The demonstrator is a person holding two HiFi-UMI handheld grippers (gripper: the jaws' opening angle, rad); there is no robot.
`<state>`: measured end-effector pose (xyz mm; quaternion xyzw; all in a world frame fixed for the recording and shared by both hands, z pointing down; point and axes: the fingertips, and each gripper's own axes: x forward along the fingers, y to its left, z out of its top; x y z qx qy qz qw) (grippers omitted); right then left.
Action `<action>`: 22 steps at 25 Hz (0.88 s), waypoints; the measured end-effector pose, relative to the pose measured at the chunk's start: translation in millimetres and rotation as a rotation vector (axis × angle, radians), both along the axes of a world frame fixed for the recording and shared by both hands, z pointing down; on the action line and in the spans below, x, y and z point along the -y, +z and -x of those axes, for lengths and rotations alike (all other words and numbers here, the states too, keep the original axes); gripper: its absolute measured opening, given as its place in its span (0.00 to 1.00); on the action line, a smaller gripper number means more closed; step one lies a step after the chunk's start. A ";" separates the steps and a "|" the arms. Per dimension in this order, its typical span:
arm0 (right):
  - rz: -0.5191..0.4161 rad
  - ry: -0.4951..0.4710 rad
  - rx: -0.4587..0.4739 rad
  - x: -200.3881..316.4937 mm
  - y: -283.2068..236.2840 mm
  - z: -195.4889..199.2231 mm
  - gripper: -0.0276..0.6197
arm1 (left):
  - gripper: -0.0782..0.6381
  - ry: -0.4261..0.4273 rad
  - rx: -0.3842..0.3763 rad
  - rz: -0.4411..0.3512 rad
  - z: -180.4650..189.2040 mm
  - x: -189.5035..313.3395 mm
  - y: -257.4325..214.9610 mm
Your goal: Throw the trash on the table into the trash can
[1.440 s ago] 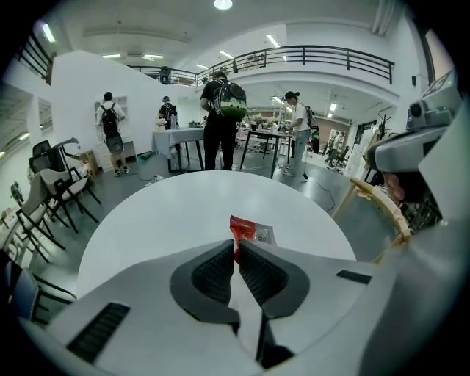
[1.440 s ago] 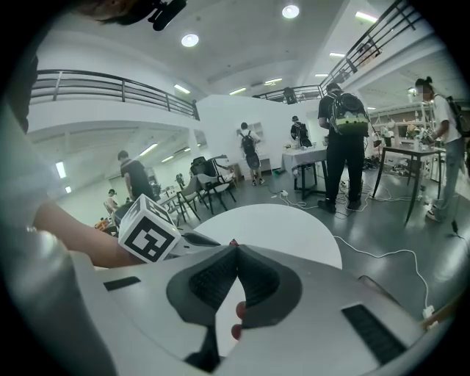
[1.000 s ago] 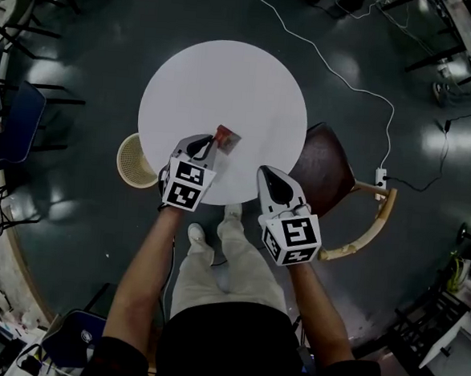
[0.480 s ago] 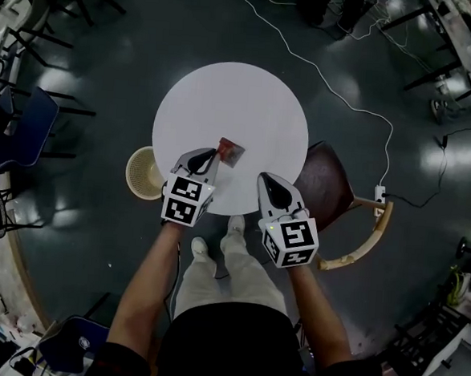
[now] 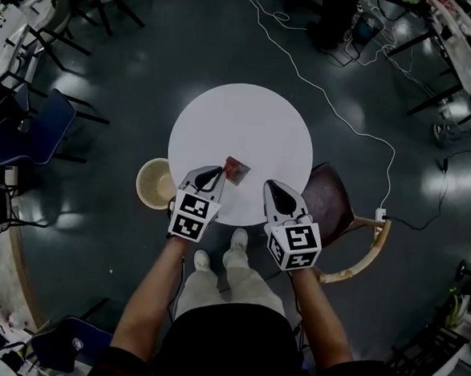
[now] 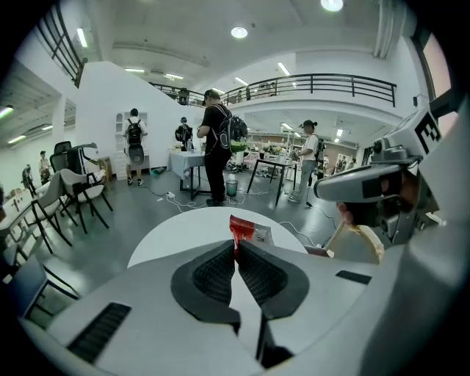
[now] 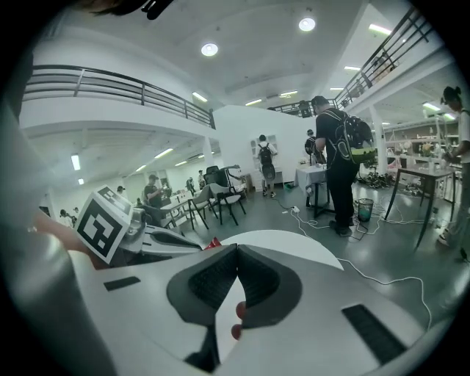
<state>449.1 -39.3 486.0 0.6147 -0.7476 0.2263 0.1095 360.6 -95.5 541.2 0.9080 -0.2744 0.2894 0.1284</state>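
Observation:
A red and white wrapper (image 5: 237, 170) hangs over the near edge of the round white table (image 5: 248, 128). My left gripper (image 5: 214, 174) is shut on its lower edge. In the left gripper view the wrapper (image 6: 244, 229) sticks up from between the closed pads, with the left gripper (image 6: 236, 248) above the table top. The right gripper (image 5: 277, 192) hovers beside it at the table's near right edge, shut with nothing in it; the right gripper (image 7: 236, 254) shows its pads pressed together. A beige basket trash can (image 5: 155, 183) stands on the floor left of the table, just left of my left gripper.
A brown chair with a wooden arm (image 5: 335, 206) stands right of the table. A white cable (image 5: 337, 110) runs across the dark floor to a power strip (image 5: 379, 215). A blue chair (image 5: 38, 129) and black chairs are at the left. People stand at desks beyond the table (image 6: 219, 147).
Both grippers have risen, the left one still carrying the wrapper. The table and the basket now look smaller and sit further right and lower in the head view.

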 end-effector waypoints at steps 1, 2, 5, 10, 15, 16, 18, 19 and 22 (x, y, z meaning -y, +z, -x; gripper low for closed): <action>0.000 -0.011 0.000 -0.4 -1.6 0.5 0.07 | 0.15 -0.003 0.002 -0.004 1.6 -1.8 -3.6; 0.001 -0.023 0.000 -1.6 -3.2 1.9 0.07 | 0.15 -0.009 0.000 -0.006 4.4 -4.1 -7.9; -0.001 -0.049 0.006 -3.4 -7.2 8.3 0.07 | 0.15 -0.038 -0.015 -0.010 17.4 -9.6 -20.6; -0.017 -0.077 0.024 -2.1 -17.1 28.1 0.07 | 0.15 -0.081 -0.033 0.009 44.5 -23.2 -32.1; -0.043 -0.136 0.020 4.3 -31.8 50.4 0.07 | 0.15 -0.125 -0.046 -0.012 63.6 -31.2 -49.4; -0.049 -0.148 0.018 5.0 -35.0 54.5 0.07 | 0.15 -0.134 -0.050 -0.021 66.5 -31.7 -53.6; -0.066 -0.176 0.014 5.8 -42.8 63.6 0.07 | 0.15 -0.157 -0.057 -0.039 73.2 -31.8 -62.6; -0.076 -0.191 0.013 6.3 -47.9 68.3 0.07 | 0.15 -0.170 -0.061 -0.050 76.5 -31.3 -67.8; -0.111 -0.242 0.013 9.3 -68.8 81.9 0.07 | 0.15 -0.210 -0.073 -0.092 85.2 -29.0 -88.3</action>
